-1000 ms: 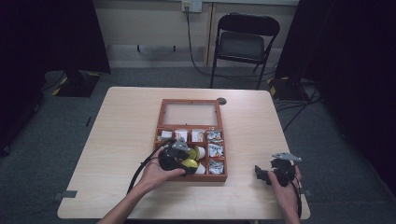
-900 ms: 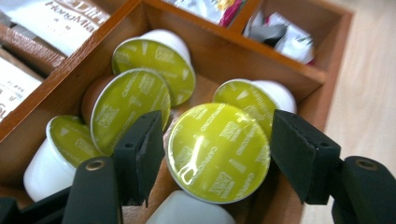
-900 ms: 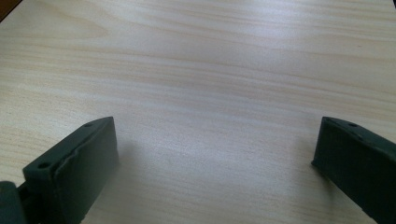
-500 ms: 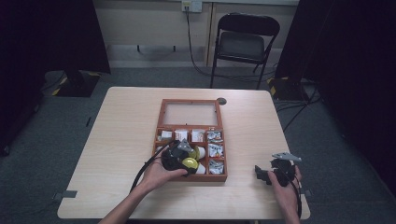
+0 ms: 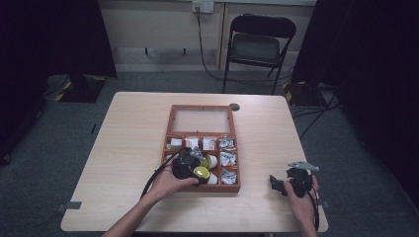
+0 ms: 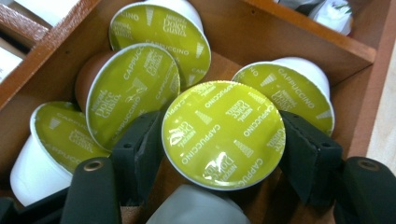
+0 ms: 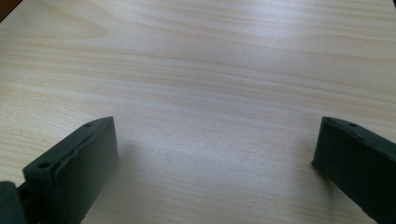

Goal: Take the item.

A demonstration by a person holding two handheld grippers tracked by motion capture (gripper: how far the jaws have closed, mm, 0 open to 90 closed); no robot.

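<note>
Left claw (image 6: 223,140) pinches a Cappuccino capsule (image 6: 223,134) by its rim, foil lid up, above the front-left compartment of the wooden box (image 5: 170,129) among four others. Rim grip likely spares the foil. Right claw (image 7: 215,163) spread, idle over bare table (image 7: 210,60).

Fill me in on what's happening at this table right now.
A person is working with a hand-held gripper in each hand at a wooden box of coffee capsules. The left gripper is down in a front compartment of the box, its jaws closed on one green-lidded capsule, with four more capsules lying around it. The right gripper rests apart over the bare table at the right, jaws open and holding nothing.
</note>
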